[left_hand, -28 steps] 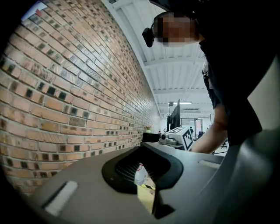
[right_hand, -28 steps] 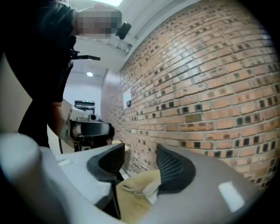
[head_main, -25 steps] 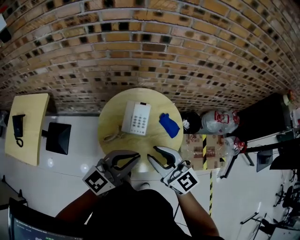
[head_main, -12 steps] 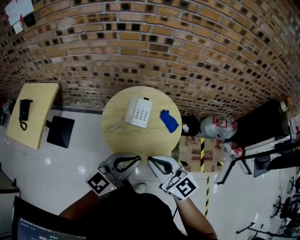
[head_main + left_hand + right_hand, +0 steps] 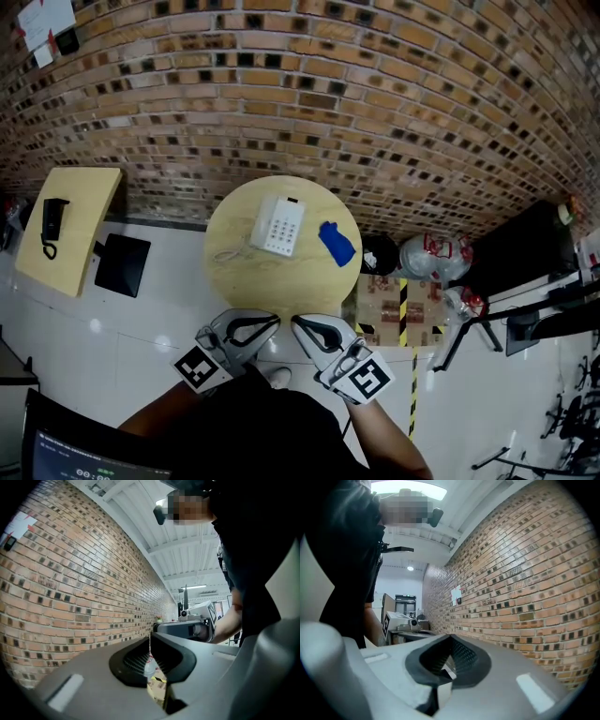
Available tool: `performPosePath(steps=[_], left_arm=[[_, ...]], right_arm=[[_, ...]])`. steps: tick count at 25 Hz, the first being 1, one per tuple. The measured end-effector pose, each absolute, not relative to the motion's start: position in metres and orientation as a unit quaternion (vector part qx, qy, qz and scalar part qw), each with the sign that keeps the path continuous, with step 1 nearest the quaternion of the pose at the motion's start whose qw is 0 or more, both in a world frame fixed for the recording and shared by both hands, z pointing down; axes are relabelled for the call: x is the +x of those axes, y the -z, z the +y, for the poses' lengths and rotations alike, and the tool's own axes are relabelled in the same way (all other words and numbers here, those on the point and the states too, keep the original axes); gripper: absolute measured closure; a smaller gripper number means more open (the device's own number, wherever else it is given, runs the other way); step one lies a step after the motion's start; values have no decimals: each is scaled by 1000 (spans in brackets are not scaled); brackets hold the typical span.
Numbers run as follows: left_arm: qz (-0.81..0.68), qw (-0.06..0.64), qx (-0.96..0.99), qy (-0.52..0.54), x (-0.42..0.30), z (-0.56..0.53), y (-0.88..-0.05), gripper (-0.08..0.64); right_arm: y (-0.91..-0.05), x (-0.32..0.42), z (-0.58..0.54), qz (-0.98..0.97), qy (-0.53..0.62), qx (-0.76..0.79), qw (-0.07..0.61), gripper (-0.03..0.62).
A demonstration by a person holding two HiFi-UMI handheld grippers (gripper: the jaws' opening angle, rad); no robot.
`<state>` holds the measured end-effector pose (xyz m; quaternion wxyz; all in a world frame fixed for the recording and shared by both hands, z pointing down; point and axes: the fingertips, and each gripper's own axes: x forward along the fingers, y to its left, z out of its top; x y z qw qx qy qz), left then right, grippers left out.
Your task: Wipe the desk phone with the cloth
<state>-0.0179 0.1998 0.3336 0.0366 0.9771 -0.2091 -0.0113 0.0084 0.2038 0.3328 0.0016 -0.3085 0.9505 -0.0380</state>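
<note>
In the head view a white desk phone [image 5: 279, 226] lies on a round wooden table [image 5: 239, 281], its coiled cord trailing to the left. A blue cloth [image 5: 337, 244] lies just right of the phone. My left gripper [image 5: 276, 320] and right gripper [image 5: 295, 322] hover side by side short of the table's near edge, tips almost touching each other. Both are shut and hold nothing. In the left gripper view the left gripper [image 5: 150, 637] points level along a brick wall. The right gripper [image 5: 451, 637] also points level, and neither gripper view shows phone or cloth.
A brick wall [image 5: 309, 103] curves behind the table. A second wooden table [image 5: 80, 197] with a black phone [image 5: 52, 220] stands at the left, beside a black chair [image 5: 122, 265]. Right of the round table are a black bin [image 5: 380, 251], plastic bags [image 5: 427, 255] and a taped cardboard box [image 5: 394, 300].
Both grippers have drawn back from over the table's near edge to the floor side of it. The table, phone and cloth have not moved.
</note>
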Motion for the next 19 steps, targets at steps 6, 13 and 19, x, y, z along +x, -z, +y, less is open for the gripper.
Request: performPosePath(steps=[6, 13, 19], left_arm=[[-205, 30, 978, 14, -19, 197, -331, 552], [-202, 25, 979, 18, -17, 201, -326, 552], [-207, 31, 978, 12, -18, 204, -327, 552]], right_arm=[[-330, 5, 203, 952, 35, -304, 11, 592], [-327, 2, 211, 954, 30, -300, 3, 592], [-323, 2, 211, 955, 26, -296, 3, 592]])
